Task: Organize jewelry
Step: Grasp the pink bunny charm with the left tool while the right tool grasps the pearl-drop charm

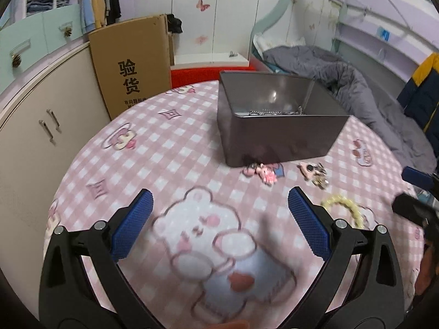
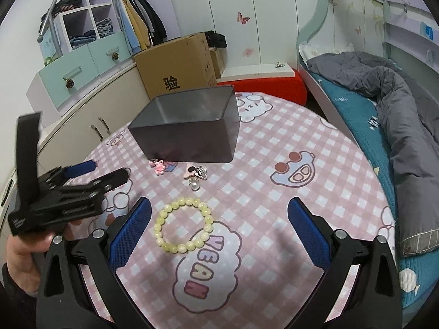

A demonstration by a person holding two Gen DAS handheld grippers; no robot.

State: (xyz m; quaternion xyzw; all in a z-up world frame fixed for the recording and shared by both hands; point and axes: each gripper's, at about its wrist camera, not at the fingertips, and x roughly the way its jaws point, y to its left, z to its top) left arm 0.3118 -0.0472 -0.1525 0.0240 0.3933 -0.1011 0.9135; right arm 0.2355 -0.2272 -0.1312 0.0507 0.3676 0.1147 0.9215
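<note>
A dark grey metal box (image 1: 277, 134) stands on the pink checked tablecloth (image 1: 164, 150), with silver chains (image 1: 274, 113) inside. It also shows in the right wrist view (image 2: 189, 134). In front of it lie a pink charm (image 1: 264, 174) (image 2: 159, 166), a pink-and-black charm (image 1: 314, 172) (image 2: 196, 172) with a pearl (image 2: 195, 186), and a pale yellow bead bracelet (image 2: 183, 226) (image 1: 344, 207). My left gripper (image 1: 219, 219) is open and empty above the cloth; it also shows in the right wrist view (image 2: 74, 181). My right gripper (image 2: 219, 224) is open and empty, with the bracelet between its fingers.
A cardboard box (image 1: 131, 65) and beige cabinets (image 1: 35, 137) stand left of the table. A red stool (image 2: 263, 85) is behind it. A bed with a grey quilt (image 2: 397, 104) lies to the right. The right gripper's tip (image 1: 417, 181) shows at the right edge.
</note>
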